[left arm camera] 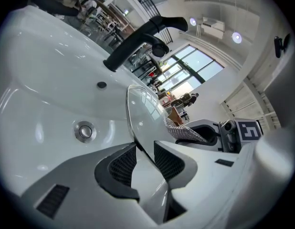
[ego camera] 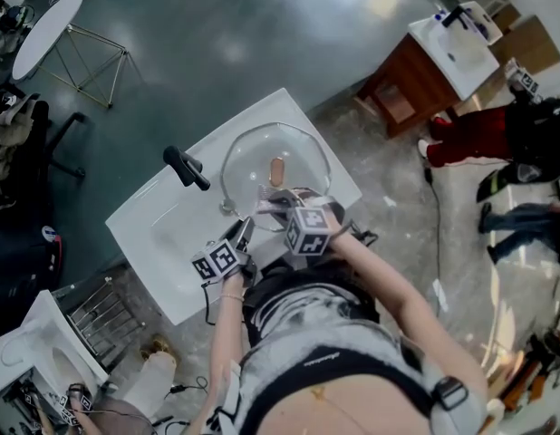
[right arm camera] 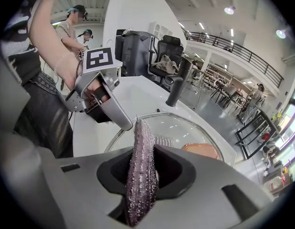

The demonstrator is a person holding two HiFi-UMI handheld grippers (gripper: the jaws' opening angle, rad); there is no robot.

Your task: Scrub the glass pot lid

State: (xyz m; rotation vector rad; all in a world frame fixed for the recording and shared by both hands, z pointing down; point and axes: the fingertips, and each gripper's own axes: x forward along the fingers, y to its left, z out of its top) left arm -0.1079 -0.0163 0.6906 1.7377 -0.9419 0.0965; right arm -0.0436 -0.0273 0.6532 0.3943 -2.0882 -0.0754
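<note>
Between the left tongs (left arm camera: 144, 162) the glass lid (left arm camera: 145, 111) sits clamped.

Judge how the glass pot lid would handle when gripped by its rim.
The glass pot lid looks rigid but probably breakable against the white sink. Its smooth, glossy rim, pinched by the left gripper, may slip. The domed shape could rock if laid down.

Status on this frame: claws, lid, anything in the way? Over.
Left claw clamped on glass pot lid rim, over the sink. Right claw shut on silvery scrubbing cloth, at the lid's near edge. Black faucet beside, apart from lid; nothing blocking.
</note>
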